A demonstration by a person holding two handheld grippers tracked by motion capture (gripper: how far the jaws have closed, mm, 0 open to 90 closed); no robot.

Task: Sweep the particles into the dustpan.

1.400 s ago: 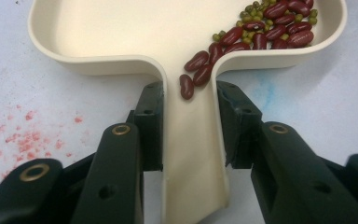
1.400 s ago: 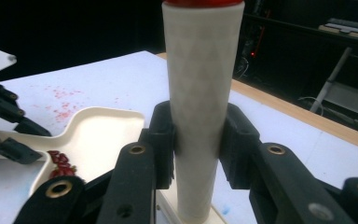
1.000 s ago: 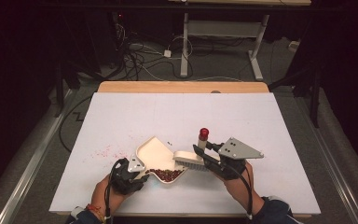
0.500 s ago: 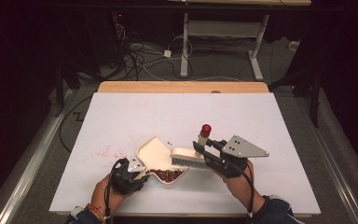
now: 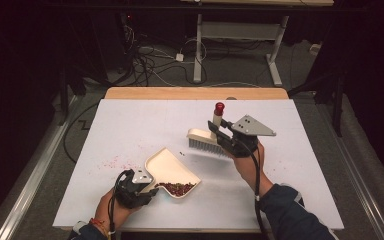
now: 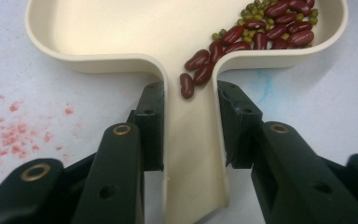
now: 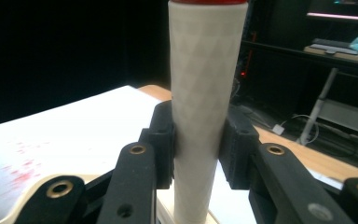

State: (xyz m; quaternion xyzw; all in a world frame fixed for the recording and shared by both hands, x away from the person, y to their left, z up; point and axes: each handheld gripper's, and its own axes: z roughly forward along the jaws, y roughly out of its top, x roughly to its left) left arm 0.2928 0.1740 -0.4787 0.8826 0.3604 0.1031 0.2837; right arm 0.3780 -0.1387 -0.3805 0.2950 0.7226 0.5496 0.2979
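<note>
Gripping the handle of the cream dustpan [image 5: 169, 169], your left gripper [image 5: 141, 188] sits near the front edge of the white table [image 5: 130, 125], its jaws pinching the handle from both sides. Your right gripper [image 5: 225, 135] is clamped on the pale handle of the brush [image 5: 206, 140], holding it above the table, behind and to the right of the dustpan and well apart from it; the red-capped handle end points away from you and the bristles face down.

The left gripper view shows what the high view blurs: kidney beans [image 6: 261, 32] mixed with small green beans [image 6: 247, 21] piled at one side of the pan, several lying in the handle channel just ahead of the pads [image 6: 151, 116]. The right gripper view shows the textured handle [image 7: 205, 93] upright between the jaws.

Red specks [image 5: 115, 162] mark the table left of the pan. The surface is open behind and to the right
</note>
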